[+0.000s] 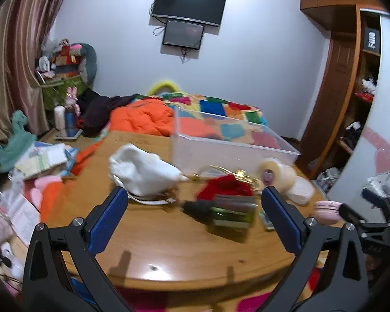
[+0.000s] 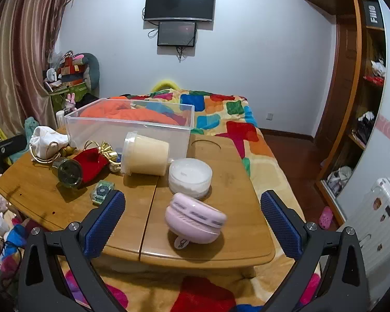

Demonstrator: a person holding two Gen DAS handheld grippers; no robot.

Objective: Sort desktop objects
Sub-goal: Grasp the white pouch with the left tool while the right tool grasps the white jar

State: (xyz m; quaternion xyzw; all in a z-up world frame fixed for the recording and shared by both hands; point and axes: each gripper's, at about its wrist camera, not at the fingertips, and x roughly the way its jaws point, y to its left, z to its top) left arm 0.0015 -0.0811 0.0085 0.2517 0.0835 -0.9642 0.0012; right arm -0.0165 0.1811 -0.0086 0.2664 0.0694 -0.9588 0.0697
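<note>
A low wooden table (image 2: pixel 195 244) stands in a bedroom, in front of a bed covered with a patchwork blanket (image 2: pixel 221 119) of bright colours. Both grippers hover over the table's near edge, tilted downward, with nothing between their blue pads. The left gripper (image 1: pixel 195 195) has its jaws spread wide and empty; ahead of it lie a white drawstring bag (image 1: pixel 143 171), a red pouch (image 1: pixel 226 186) and a dark green jar (image 1: pixel 221 212) on its side, blurred in this view. The right gripper (image 2: pixel 192 202) is likewise spread wide and empty, and a pink round case (image 2: pixel 195 218) lies on the table between and just ahead of its fingers, touching neither. Just behind the case is a round white container (image 2: pixel 190 176), and behind that a cream tub (image 2: pixel 148 157) lies on its side against a clear plastic bin (image 2: pixel 127 130) at the table's far edge. A small green box (image 2: pixel 102 192) lies near the right gripper's left finger. 2 dark screens (image 2: pixel 179 5) hang on the far wall.
</note>
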